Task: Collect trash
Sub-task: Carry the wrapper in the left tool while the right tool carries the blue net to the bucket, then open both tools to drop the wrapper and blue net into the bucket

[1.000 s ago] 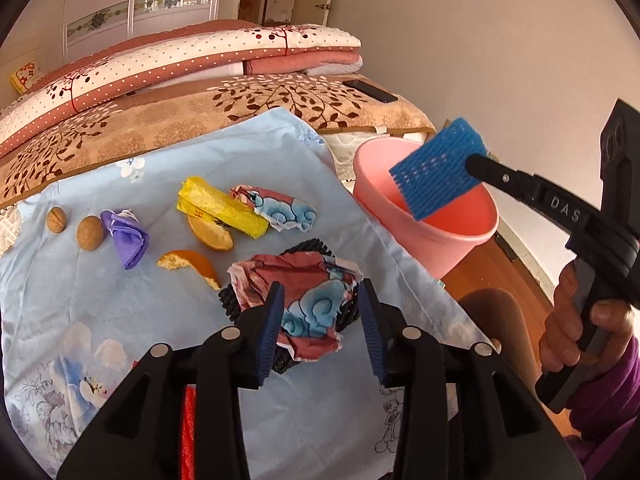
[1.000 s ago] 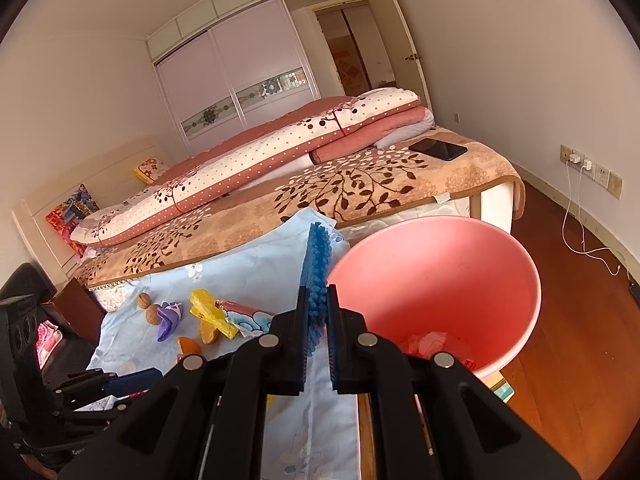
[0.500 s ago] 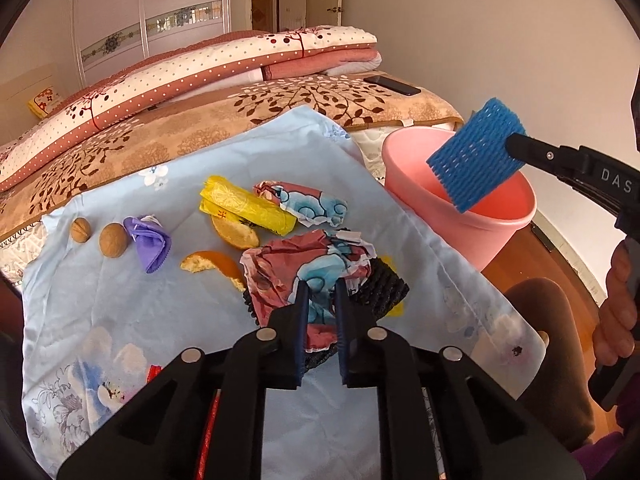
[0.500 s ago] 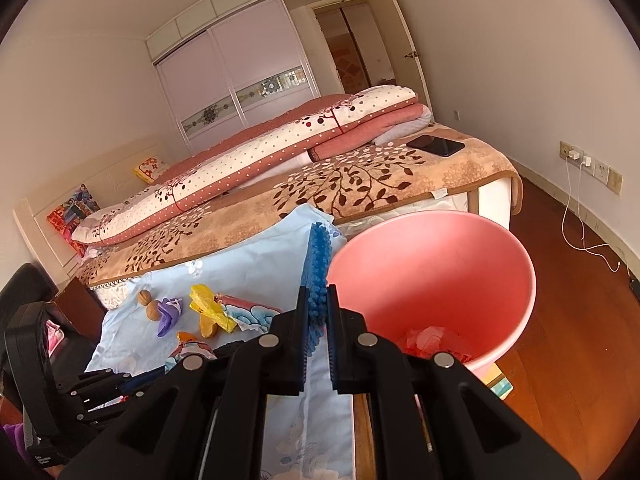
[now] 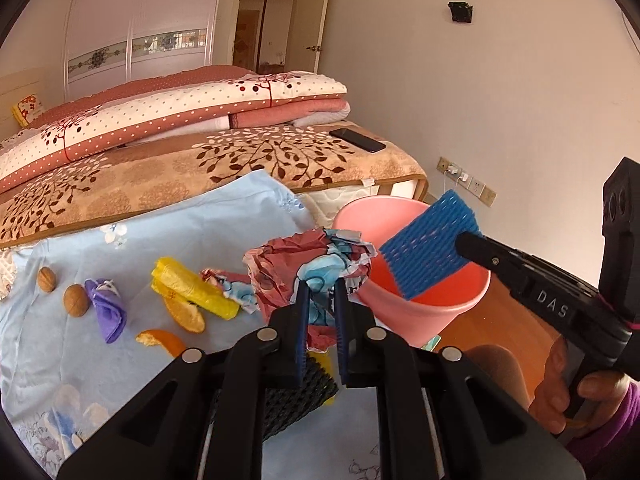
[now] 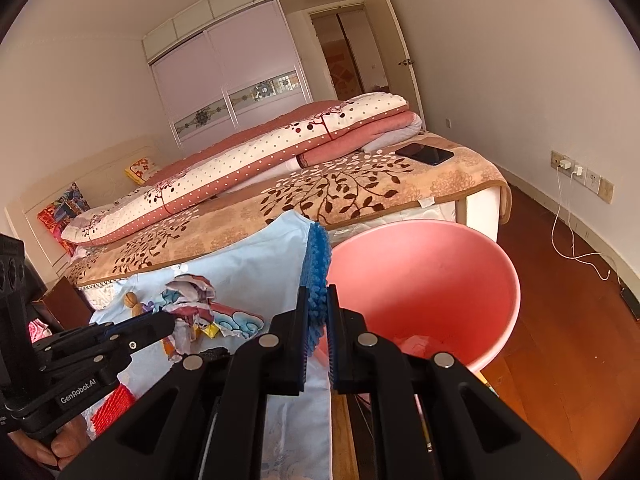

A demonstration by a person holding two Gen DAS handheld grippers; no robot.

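My left gripper [image 5: 320,312] is shut on a crumpled red and blue printed wrapper [image 5: 304,264] and holds it above the light blue cloth [image 5: 200,232], close to the pink bucket [image 5: 440,308]. My right gripper [image 6: 318,320] is shut on a blue foam net [image 6: 318,260] beside the bucket's rim [image 6: 516,292]; the left wrist view shows the net [image 5: 428,248] hanging over the bucket's mouth. A black foam net [image 5: 296,396] lies on the cloth under the left fingers. Left on the cloth are a yellow wrapper [image 5: 192,292], orange peels [image 5: 184,314], a purple wrapper [image 5: 106,312] and two walnuts [image 5: 76,300].
The cloth covers the near end of a bed with folded quilts [image 5: 180,112] and a phone [image 5: 358,140]. The bucket stands on a wooden floor [image 6: 560,340] next to the bed. A charger cable [image 6: 568,240] hangs from a wall socket at the right.
The left gripper closed on the printed wrapper, then lifted it off the black net and carried it right toward the bucket. The right gripper kept still with the blue net.
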